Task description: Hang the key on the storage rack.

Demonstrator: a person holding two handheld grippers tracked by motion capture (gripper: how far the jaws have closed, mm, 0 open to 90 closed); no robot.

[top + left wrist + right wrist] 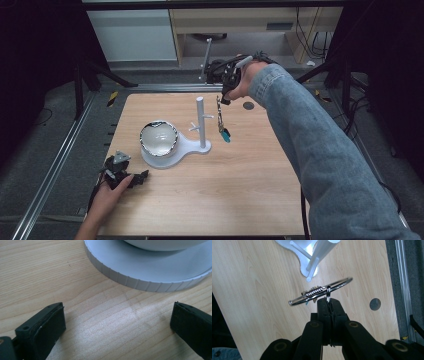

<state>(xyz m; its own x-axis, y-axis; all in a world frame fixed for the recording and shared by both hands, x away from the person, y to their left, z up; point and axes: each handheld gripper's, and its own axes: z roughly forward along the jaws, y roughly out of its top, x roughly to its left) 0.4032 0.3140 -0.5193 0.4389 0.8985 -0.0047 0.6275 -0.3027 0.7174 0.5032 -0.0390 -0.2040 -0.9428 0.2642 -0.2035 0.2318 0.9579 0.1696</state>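
Note:
A white stand (201,122) with a post and short pegs rises from a flat white base (187,147), and a shiny bowl (158,138) sits on that base. My right gripper (225,99) hovers just right of the post, shut on a metal key ring (220,116) whose teal tag (226,135) dangles below. In the right gripper view the jaws (328,301) pinch the key ring (322,291) above the stand's pegs (310,267). My left gripper (140,176) rests on the table at the front left, open, with bare wood between its jaws (117,325), near the base's ribbed rim (140,283).
The wooden table (225,190) has a round hole (248,105) near its far right side, seen also as a hole (375,304) in the right gripper view. Metal rails run along both table sides. A denim sleeve (310,150) crosses the right half.

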